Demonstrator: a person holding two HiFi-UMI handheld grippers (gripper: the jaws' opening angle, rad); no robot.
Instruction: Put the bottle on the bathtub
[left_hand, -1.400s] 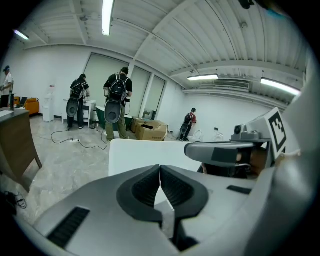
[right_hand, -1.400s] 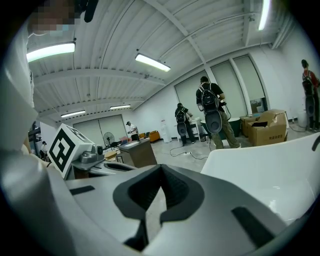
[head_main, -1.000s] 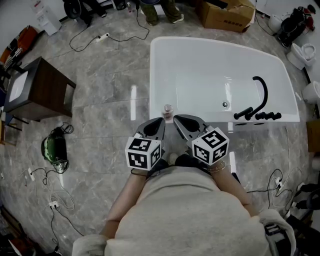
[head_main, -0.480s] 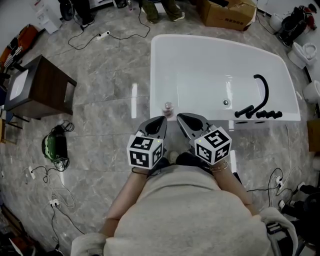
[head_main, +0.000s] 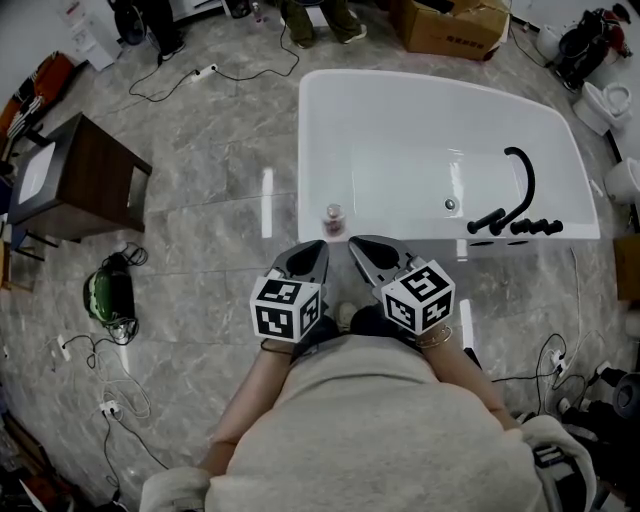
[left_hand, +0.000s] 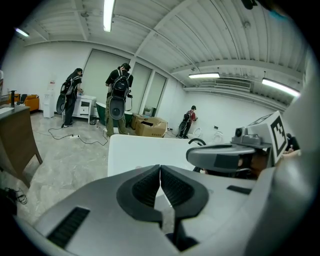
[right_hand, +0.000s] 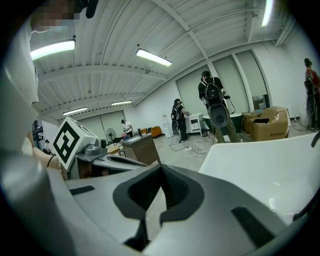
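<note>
A small clear bottle (head_main: 334, 218) with a pinkish cap stands upright on the near rim of the white bathtub (head_main: 310, 150), close to its left corner. My left gripper (head_main: 319, 245) and right gripper (head_main: 353, 243) hang side by side just short of that rim, close to my body, both shut and empty. The bottle stands just beyond and between their tips, apart from both. The left gripper view shows its jaws (left_hand: 160, 167) pressed together over the bathtub (left_hand: 145, 152). In the right gripper view the jaws (right_hand: 161, 167) are also together beside the bathtub (right_hand: 270, 170).
A black faucet (head_main: 522, 188) and handles sit on the tub's right rim, with a drain (head_main: 450, 205) in the basin. A dark wooden cabinet (head_main: 75, 180) stands at the left, a green object (head_main: 108, 298) and cables lie on the floor, and a cardboard box (head_main: 450, 25) sits beyond the tub. People stand far off.
Both grippers have drawn back a little toward my body, so the gap to the bottle is slightly wider. The bottle has stayed put on the rim.
</note>
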